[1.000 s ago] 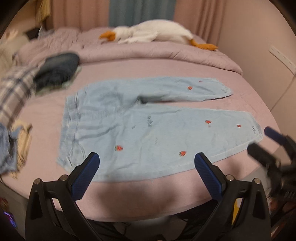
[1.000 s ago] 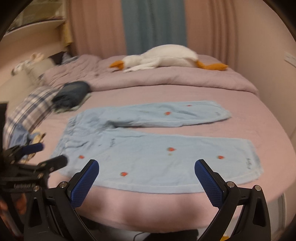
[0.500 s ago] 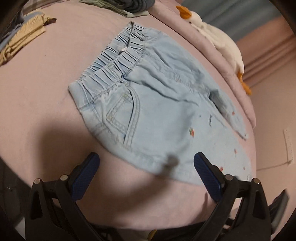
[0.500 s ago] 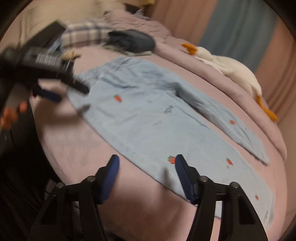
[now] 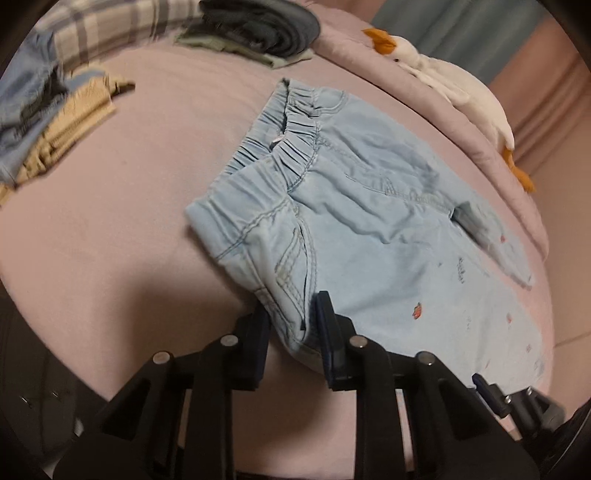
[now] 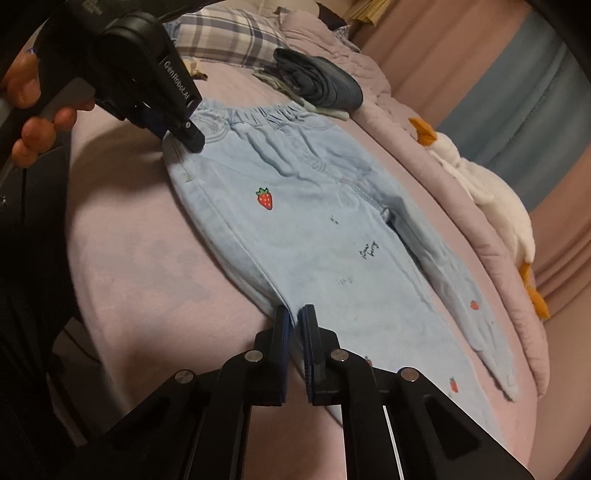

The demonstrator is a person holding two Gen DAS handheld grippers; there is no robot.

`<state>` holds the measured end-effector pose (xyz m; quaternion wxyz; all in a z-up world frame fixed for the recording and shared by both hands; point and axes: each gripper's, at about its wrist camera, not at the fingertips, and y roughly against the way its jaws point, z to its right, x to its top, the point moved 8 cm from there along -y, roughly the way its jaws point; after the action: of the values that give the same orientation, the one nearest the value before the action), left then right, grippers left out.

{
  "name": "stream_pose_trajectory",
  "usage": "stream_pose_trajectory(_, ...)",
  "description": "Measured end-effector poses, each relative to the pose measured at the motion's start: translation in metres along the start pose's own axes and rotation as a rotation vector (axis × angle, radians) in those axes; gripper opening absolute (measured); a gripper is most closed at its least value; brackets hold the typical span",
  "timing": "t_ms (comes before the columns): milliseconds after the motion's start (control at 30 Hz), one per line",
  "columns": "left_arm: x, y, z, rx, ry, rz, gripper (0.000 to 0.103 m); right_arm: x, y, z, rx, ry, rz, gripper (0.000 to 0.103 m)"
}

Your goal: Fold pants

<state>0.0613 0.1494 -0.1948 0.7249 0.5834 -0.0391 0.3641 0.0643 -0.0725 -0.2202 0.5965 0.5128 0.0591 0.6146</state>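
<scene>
Light blue pants (image 5: 369, 221) with small strawberry prints lie spread flat on the pink bed (image 5: 129, 206), waistband to the left, legs to the right. My left gripper (image 5: 291, 310) is shut on the near side seam of the pants by the front pocket, close to the waistband. In the right wrist view the pants (image 6: 314, 221) fill the middle. My right gripper (image 6: 293, 319) is shut on the near side seam of the pants further down the leg. The left gripper (image 6: 184, 136) shows there at the upper left, held by a hand.
A folded dark garment (image 5: 266, 26) and a plaid blanket (image 5: 110, 26) lie beyond the waistband. Tan and blue clothes (image 5: 55, 122) are piled at the left. A white plush goose (image 6: 491, 192) rests on the rumpled duvet along the far side. The bed's near edge is just below both grippers.
Both grippers have come down to the near edge of the pants and closed on the fabric. They were open half a second ago.
</scene>
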Motion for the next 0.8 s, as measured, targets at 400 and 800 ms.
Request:
stream_pose_trajectory(400,0.013,0.033,-0.006,0.156,-0.246,0.098,0.054,0.001,0.020,0.040,0.175,-0.316,0.029,0.019)
stream_pose_trajectory(800,0.016,-0.059,0.041,0.006,-0.441,0.042,0.059,-0.044,-0.073,0.121,0.076,-0.510,-0.106,0.024)
